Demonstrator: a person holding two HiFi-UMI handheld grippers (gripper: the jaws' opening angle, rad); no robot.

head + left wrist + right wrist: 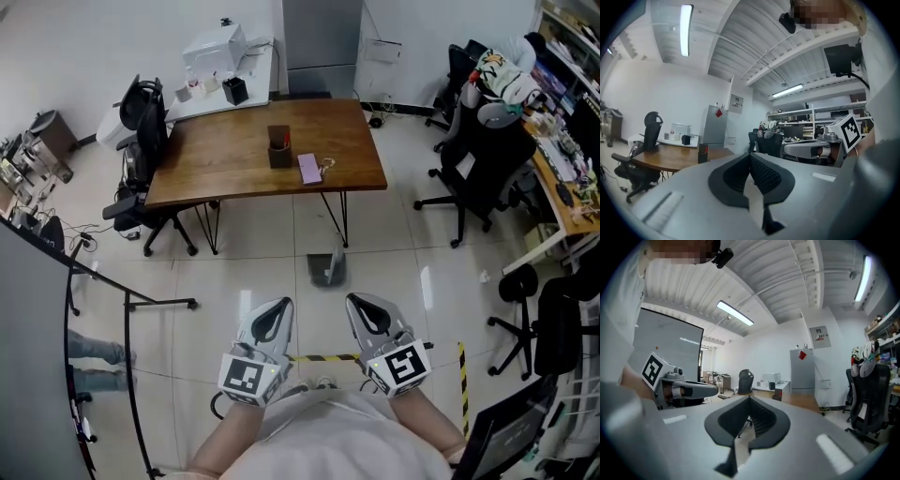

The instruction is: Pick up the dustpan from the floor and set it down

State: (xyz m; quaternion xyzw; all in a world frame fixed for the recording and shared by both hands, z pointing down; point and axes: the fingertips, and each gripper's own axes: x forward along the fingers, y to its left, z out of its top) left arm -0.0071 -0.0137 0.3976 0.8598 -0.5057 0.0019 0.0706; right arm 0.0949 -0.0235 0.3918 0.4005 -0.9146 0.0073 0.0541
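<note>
The left gripper [277, 307] is held level near the person's body, its fingers together on nothing. Ahead, the grey dustpan [326, 269] sits on the floor [253, 272], just beside a leg of the wooden worktop [234, 159]. The right gripper [360, 304] is empty too, its fingers together.
</note>
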